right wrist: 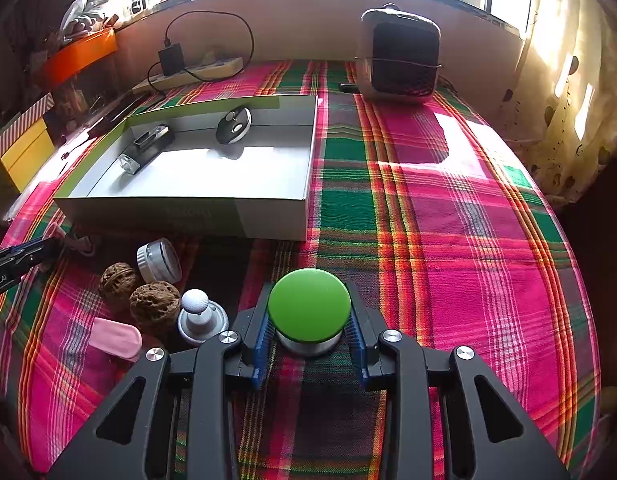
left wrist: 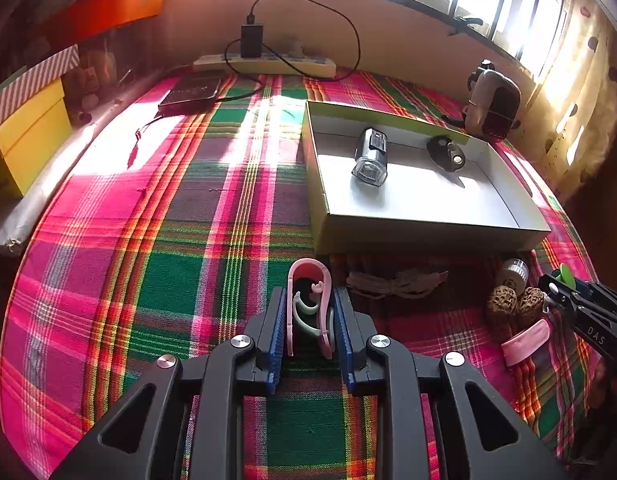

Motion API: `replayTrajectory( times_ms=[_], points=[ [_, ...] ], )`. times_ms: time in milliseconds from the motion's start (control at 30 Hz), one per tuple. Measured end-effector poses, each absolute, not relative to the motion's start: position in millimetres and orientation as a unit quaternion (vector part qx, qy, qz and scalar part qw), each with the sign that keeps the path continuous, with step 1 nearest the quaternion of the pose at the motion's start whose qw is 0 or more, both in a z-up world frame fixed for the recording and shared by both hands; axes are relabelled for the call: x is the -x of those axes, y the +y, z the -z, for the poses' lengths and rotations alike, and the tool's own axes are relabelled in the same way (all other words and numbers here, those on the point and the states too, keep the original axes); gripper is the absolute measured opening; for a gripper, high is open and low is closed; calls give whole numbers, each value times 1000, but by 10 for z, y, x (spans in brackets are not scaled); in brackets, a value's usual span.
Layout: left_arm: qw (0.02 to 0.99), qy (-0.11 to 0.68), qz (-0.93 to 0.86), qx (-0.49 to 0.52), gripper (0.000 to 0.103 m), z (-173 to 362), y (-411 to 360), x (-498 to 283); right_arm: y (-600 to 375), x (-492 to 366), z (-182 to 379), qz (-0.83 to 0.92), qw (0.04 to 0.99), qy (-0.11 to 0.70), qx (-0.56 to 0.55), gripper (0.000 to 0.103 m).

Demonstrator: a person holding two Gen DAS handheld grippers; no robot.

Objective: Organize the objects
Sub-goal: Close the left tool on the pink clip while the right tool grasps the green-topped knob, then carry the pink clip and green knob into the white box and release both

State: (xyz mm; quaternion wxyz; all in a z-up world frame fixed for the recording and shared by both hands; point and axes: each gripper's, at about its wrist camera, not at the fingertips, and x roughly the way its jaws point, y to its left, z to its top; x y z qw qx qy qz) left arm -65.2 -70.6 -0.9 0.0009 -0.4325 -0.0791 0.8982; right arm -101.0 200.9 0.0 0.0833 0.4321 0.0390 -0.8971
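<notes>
My left gripper [left wrist: 310, 320] was clamped on a pink clip [left wrist: 308, 300], its blue pads [left wrist: 277, 332] pressing both long sides while the rounded end of the clip stuck out ahead of the fingertips. The clip was a narrow pink loop with a pale grey-green curved piece inside it. My right gripper [right wrist: 310, 320] was closed on a green-topped jar [right wrist: 309, 306], pads against its sides; no earlier view showed me how the jaws got there. The jar had a flat, bright green round lid over a short silvery body and sat low over the plaid cloth [right wrist: 448, 240].

Just to the left of that jar stood a small grey stand with a white golf ball [right wrist: 195, 301] on it, then two wrinkled brown walnuts [right wrist: 154, 304], a pink flat piece [right wrist: 116, 338] nearer me, and a small clear-lidded jar [right wrist: 160, 260] tipped on its side beyond the walnuts.

Farther on lay an open white box [right wrist: 188, 210] with green outer edges. Inside it rested a small silver-and-black flashlight [left wrist: 370, 158] and a dark oval gadget [left wrist: 446, 154], well apart from each other.

Along the far wall sat a power strip [left wrist: 264, 65] with a black charger plugged in, and a small heater [right wrist: 400, 60] to the right.
</notes>
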Motion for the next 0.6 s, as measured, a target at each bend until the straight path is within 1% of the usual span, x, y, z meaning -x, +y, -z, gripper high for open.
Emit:
replayTrajectory(
  times_ms=[300, 333, 367, 400, 600],
  points=[
    [6, -83, -897, 434, 21, -3, -716, 635, 2012, 1003, -16, 898, 81, 36, -431, 33],
    [6, -83, -898, 433, 21, -10, -720, 636, 2010, 1004, -21, 898, 81, 36, -430, 31],
    [6, -83, -898, 432, 21, -18, -720, 636, 2008, 1006, -25, 898, 81, 37, -430, 23],
    [6, -83, -898, 431, 21, -27, -722, 633, 2008, 1006, -34, 899, 81, 37, -429, 21],
    [8, -83, -898, 431, 21, -62, -727, 629, 2001, 1004, -48, 899, 81, 35, -428, 21]
  ],
)
